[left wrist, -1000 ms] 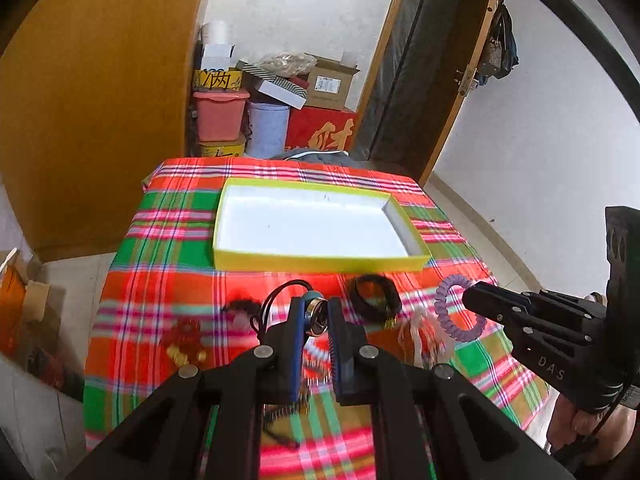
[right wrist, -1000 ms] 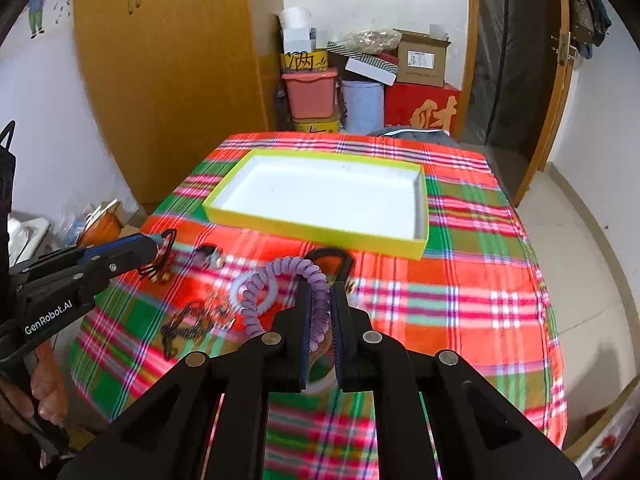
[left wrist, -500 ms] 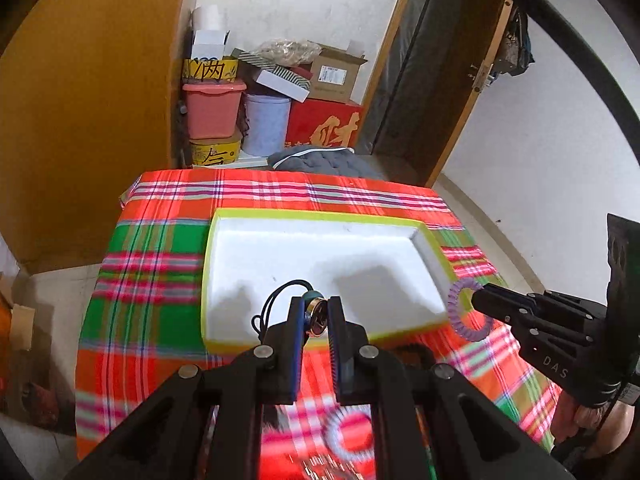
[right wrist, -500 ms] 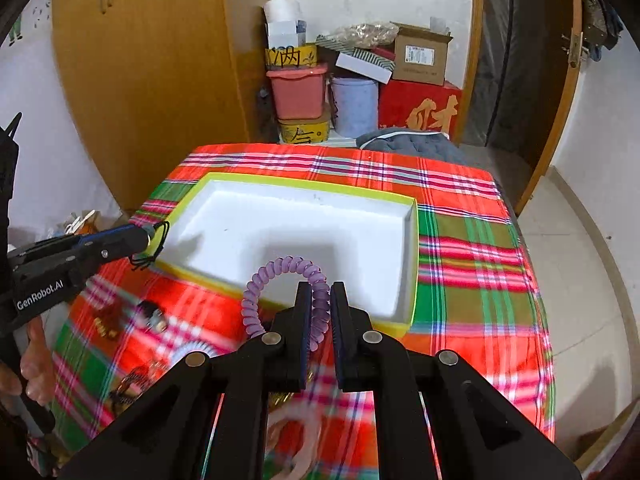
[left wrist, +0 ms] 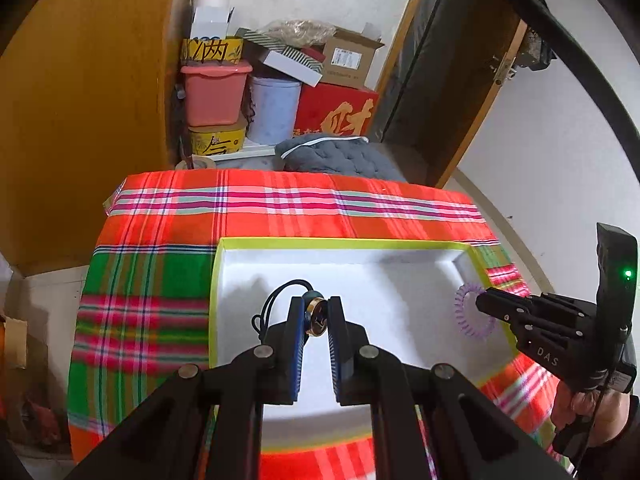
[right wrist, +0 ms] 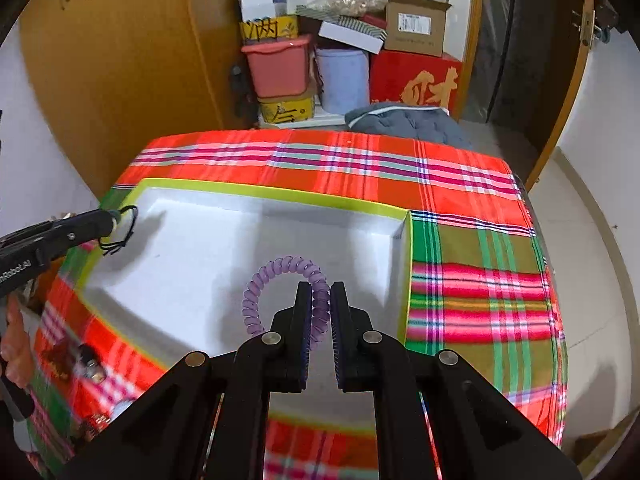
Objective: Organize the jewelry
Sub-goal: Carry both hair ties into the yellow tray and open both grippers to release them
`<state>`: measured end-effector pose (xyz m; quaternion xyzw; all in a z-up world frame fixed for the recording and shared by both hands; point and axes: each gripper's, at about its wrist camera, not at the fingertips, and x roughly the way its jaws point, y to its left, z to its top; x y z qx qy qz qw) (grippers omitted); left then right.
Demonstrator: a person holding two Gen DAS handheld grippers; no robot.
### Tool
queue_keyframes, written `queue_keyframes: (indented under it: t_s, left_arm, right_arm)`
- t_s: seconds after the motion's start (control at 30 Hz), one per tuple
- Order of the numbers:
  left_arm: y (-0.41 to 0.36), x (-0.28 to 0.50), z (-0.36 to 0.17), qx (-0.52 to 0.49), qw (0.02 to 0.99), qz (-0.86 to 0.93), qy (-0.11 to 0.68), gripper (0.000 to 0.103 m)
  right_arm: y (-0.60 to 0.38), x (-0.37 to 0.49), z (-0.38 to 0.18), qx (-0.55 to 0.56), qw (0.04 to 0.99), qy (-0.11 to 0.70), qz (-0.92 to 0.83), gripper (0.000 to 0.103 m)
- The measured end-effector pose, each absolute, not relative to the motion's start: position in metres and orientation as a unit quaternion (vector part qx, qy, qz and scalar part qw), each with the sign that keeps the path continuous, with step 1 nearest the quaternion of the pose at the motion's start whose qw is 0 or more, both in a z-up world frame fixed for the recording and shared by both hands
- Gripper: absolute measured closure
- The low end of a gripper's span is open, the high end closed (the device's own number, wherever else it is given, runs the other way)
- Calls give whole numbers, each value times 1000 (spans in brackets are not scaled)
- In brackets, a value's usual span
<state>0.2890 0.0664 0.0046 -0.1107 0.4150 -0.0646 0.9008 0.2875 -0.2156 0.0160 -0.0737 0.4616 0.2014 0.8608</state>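
A white tray with a yellow-green rim [left wrist: 340,243] [right wrist: 280,194] lies on the plaid tablecloth. My left gripper [left wrist: 317,320] is shut on a round gold pendant [left wrist: 316,315] with a black cord [left wrist: 272,300], held above the tray's left part; it also shows in the right wrist view [right wrist: 114,216]. My right gripper [right wrist: 320,304] is shut on a purple spiral hair tie [right wrist: 280,276], held above the tray's right part; it also shows in the left wrist view [left wrist: 486,302] with the hair tie [left wrist: 468,314].
Loose jewelry [right wrist: 86,364] lies on the cloth near the tray's front left. Behind the table stand a wooden wardrobe [left wrist: 80,100], stacked boxes and tubs [left wrist: 276,92], a grey cushion [left wrist: 336,156] and a door [left wrist: 452,80].
Both grippers have moved forward from the jewelry pile to above the tray, each still holding its piece. The tray now fills the near view.
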Motion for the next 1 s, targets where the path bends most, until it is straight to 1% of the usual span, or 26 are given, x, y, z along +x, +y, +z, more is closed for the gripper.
queue_keyframes:
  t_s: [0.27,0.57,0.63,0.67,0.7,0.8,0.87,0.93,1.0]
  left_arm:
    - [79,315,-18,-118,893,-52,432,92]
    - [87,326,-38,-114,884,-26,452,91]
    - [87,326,-38,-114,884,-25,453,91]
    - [87,324,-38,-112,885,-25,452,91]
    - [87,323,-37,-113,885,-27,451,91]
    - [88,319,-32,-119,887,-29,446,91]
    - [89,314,-27,-122,889,-28,441,89]
    - [89,310,-22,-124,890,-28,437,86]
    - [88,303,-17,-125,892,-28,433,83]
  right_arm:
    - [-213,317,-9,-84,850,484,189,94]
    - [-211,332,-19,-85,847,490,184,93]
    - [-210,333,-18,-85,847,491,184,92]
    - [-209,333,-17,-86,847,490,185,89]
    - [-210,332,-17,-86,848,489,185,88]
    - [-211,328,-12,-87,852,483,183,87]
    - [-211,323,-7,-91,855,477,181,87]
    - [-212,315,0,-91,859,469,183,84]
    - [-213,310,5,-89,862,464,185,70]
